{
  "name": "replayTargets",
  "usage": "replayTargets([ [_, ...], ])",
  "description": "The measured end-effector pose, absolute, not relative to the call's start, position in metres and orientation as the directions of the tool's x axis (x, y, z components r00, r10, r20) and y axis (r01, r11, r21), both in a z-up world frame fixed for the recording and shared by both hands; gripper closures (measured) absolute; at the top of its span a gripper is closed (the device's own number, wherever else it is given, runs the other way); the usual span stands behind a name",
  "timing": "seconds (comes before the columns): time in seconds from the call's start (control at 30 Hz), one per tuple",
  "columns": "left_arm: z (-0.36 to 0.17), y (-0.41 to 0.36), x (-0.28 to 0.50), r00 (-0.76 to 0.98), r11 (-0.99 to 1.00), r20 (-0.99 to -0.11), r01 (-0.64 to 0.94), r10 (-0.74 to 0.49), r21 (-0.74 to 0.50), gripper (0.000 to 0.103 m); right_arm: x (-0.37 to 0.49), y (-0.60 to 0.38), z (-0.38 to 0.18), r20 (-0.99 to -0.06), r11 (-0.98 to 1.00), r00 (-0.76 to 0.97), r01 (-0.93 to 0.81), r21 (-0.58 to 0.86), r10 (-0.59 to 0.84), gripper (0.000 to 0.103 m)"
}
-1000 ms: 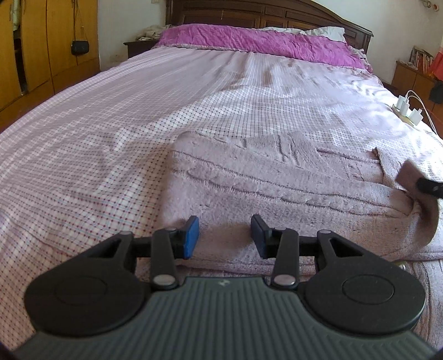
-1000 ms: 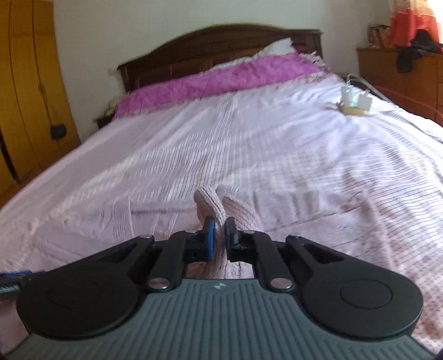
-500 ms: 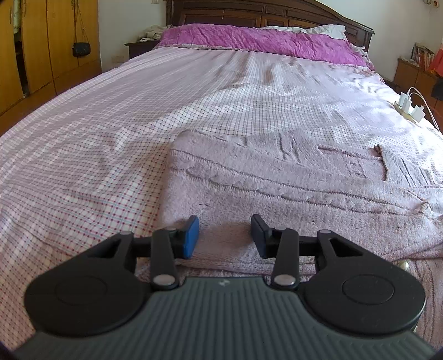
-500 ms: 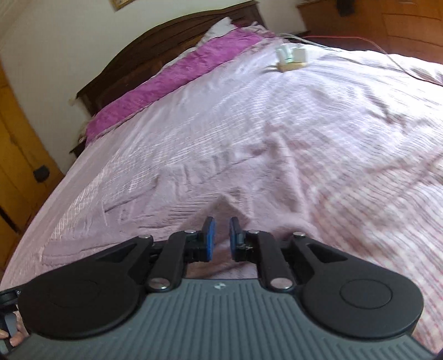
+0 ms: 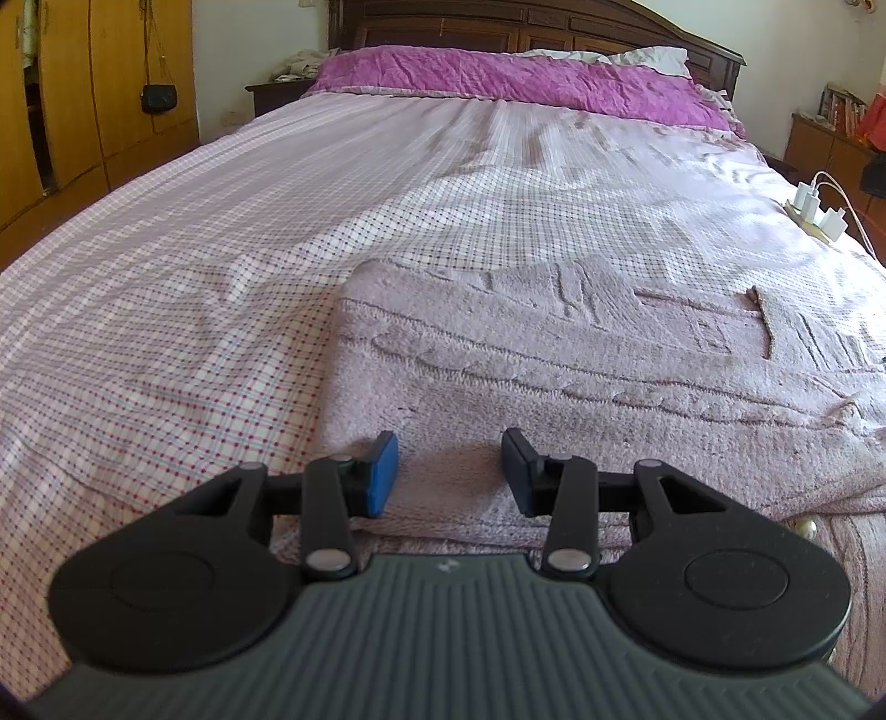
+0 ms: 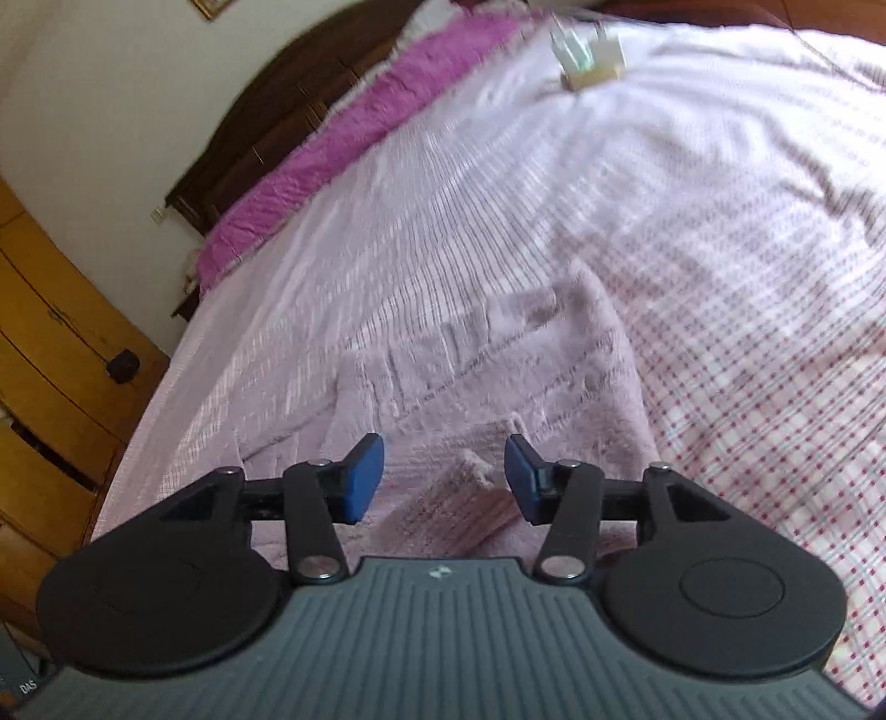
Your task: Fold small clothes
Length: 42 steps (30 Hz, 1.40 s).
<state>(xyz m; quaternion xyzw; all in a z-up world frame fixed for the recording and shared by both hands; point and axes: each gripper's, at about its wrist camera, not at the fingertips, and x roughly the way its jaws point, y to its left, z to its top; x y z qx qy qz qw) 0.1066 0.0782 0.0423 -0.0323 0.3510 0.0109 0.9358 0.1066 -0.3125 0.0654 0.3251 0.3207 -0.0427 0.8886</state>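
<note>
1. The bed (image 5: 232, 266), under a checked sheet, filled both views; its dark headboard (image 5: 554, 27) stood at the far end.
2. A wardrobe (image 5: 83, 94) of yellow wood lined the wall left of the bed, with a small black bag (image 5: 159, 98) hanging on it.
3. A purple cover (image 5: 520, 77) lay across the head of the bed, a white pillow (image 5: 637, 58) just behind it.
4. The sweater (image 5: 581, 376), pale pink knit, lay flat on the near part of the bed, folded over on itself, its near edge under both grippers.
5. The left gripper (image 5: 448, 473) hovered at the sweater's near edge, jaws apart and nothing between the pads.
6. The right gripper (image 6: 443, 479) had just been opening; its jaws stood apart above a small ridge of knit, the pads not pressing on it. This view was blurred and tilted.
7. A power strip (image 5: 814, 213) with white chargers lay near the bed's right edge, well apart from the sweater.
</note>
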Motion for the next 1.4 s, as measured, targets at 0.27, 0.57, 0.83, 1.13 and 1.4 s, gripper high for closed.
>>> replayTargets([
  [0.27, 0.041, 0.080, 0.106, 0.755, 0.998, -0.656, -0.035, -0.009, -0.054, 0.059, 0.078, -0.305, 0.054, -0.674, 0.903, 0.734, 0.233, 0.361, 0.080, 0.091],
  [0.57, 0.040, 0.081, 0.105, 0.756, 0.998, -0.654, -0.035, -0.008, -0.052, 0.059, 0.075, -0.318, 0.070, -0.620, 0.878, 0.773, 0.196, 0.437, 0.136, 0.085],
  [0.83, 0.040, 0.080, 0.105, 0.756, 0.998, -0.655, -0.033, -0.009, -0.052, 0.059, 0.106, -0.313, 0.068, -0.667, 0.911, 0.720, 0.122, 0.395, 0.192, 0.063],
  [1.13, 0.040, 0.079, 0.105, 0.757, 0.999, -0.653, -0.031, -0.006, -0.044, 0.059, 0.103, -0.314, 0.074, -0.671, 0.936, 0.705, 0.030, 0.350, 0.228, 0.046],
  [1.4, 0.040, 0.078, 0.106, 0.757, 0.999, -0.654, -0.028, -0.003, -0.036, 0.059, 0.112, -0.310, 0.064, -0.663, 0.938, 0.695, -0.049, 0.342, 0.278, 0.054],
])
